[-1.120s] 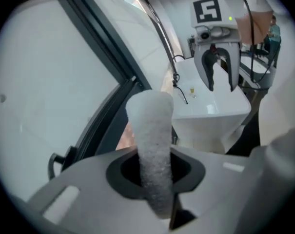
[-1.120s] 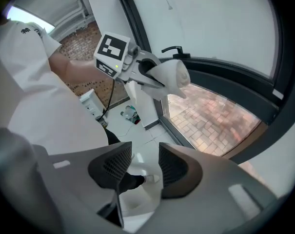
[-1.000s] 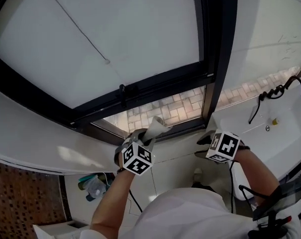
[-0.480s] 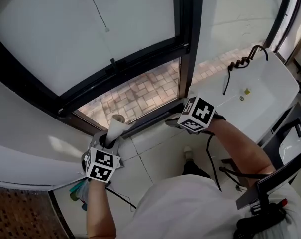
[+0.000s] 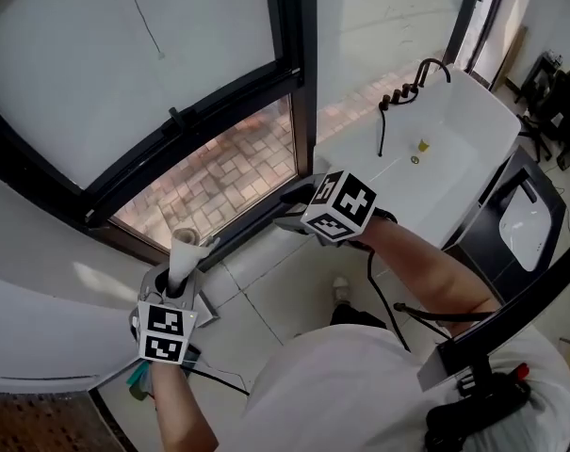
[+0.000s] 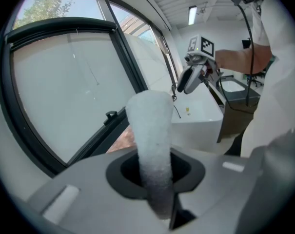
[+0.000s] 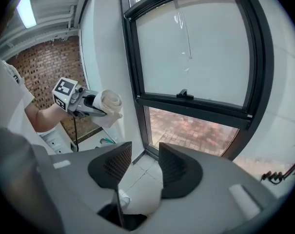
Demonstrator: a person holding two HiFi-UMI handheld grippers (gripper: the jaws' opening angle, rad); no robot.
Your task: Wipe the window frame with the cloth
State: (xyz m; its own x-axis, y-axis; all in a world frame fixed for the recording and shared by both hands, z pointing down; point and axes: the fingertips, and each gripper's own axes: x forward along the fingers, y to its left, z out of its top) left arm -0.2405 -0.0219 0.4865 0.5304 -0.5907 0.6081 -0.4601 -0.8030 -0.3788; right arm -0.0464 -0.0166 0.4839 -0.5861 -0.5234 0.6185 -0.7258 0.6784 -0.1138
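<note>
White terry cloth [image 6: 151, 145], rolled into a tube, stands between the jaws of the left gripper [image 6: 154, 172], which is clenched on its lower end. That gripper's own view shows the pinch plainly. The head view shows only the roll poking up past the marker cube.

The right gripper view places the cloth from the side. It is held low against the pale wall, just beside the black window frame [image 7: 196, 104]. No view shows whether it touches the frame.

The right gripper [image 7: 140, 165] is released, its jaws apart with only the tiled floor [image 7: 137, 179] showing through the gap. Its view also takes in a brick wall [image 7: 40, 57] behind the left arm, which the left gripper view does not show. The left gripper view instead shows the right gripper raised in front of a white basin [image 6: 198, 118].
</note>
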